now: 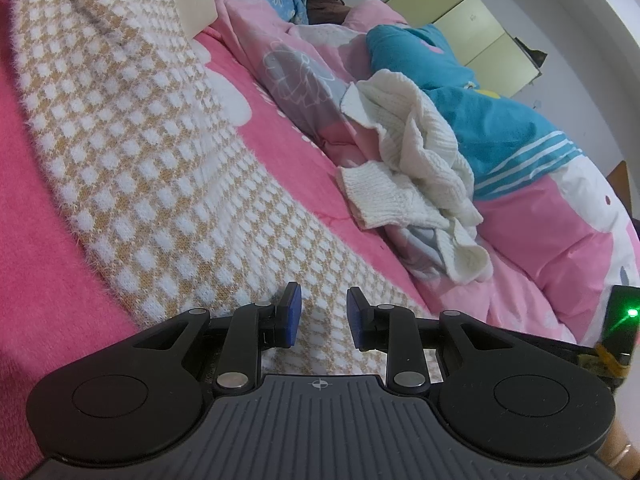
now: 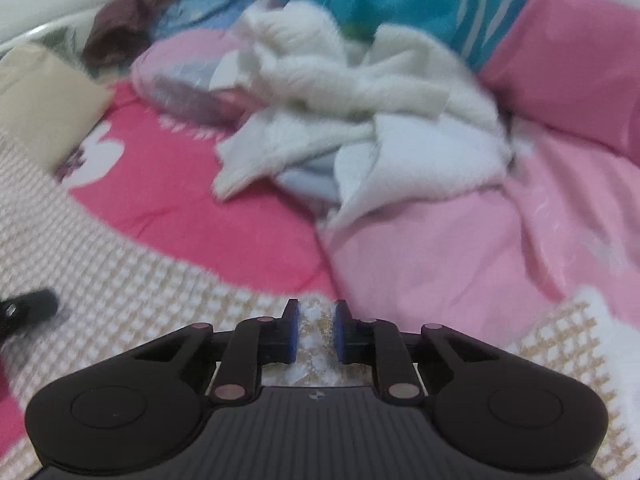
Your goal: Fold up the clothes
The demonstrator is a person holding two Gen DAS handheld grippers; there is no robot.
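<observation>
Both the left gripper (image 1: 323,316) and right gripper (image 2: 316,330) hovered part-open and empty over the checked sweater (image 1: 160,168); its fuzzy knit risked snagging, and the white sweater (image 2: 360,120) lay crumpled at twelve o'clock.

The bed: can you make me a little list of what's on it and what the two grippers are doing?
surface: bed with pink quilt
spread-out garment: tan-and-white checked sweater, lying flat
crumpled garment: white knit, bunched on the quilt
other cloth: teal striped fabric behind the white knit
left gripper: open, over the checked sweater, holding nothing
right gripper: open, narrow gap, over the checked sweater's edge, holding nothing
image quality: right wrist view is blurred
</observation>
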